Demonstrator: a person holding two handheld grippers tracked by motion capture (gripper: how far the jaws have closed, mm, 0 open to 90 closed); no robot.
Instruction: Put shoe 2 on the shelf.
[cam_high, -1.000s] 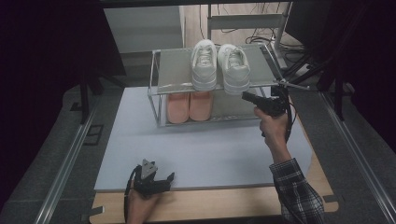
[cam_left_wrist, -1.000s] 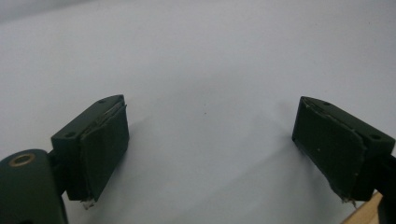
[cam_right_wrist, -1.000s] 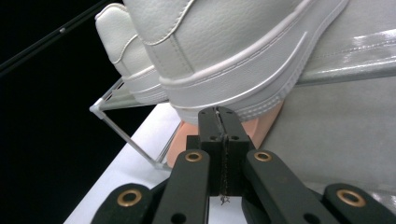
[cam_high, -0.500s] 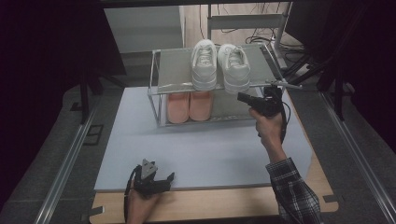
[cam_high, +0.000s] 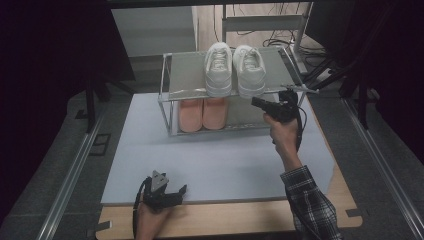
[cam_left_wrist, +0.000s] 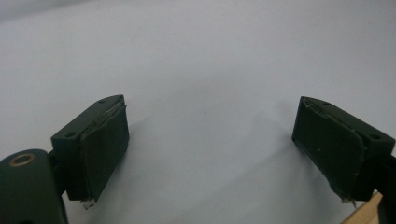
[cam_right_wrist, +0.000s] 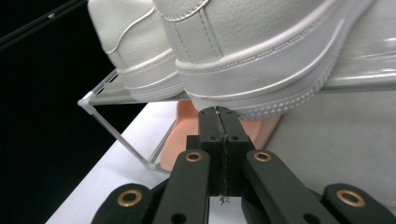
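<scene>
Resting near the front edge of the pale mat (cam_high: 220, 165): left gripper (cam_high: 162, 192), jaws spread wide, holding nothing. Farther out, hovering just in front of the shoe rack (cam_high: 172, 95): right gripper (cam_high: 260, 104), jaws pressed together on nothing, tips close to the heel of the right white sneaker (cam_high: 248, 70). Sitting side by side on the top shelf: both white sneakers. Waiting below: pink shoes (cam_high: 202, 114). Probably only starting; no shoe grabbed yet. Showing no brand or writing anywhere.

white shoes (cam_high: 235, 70) and rack (cam_high: 172, 95) block the right gripper (cam_high: 256, 101).
</scene>
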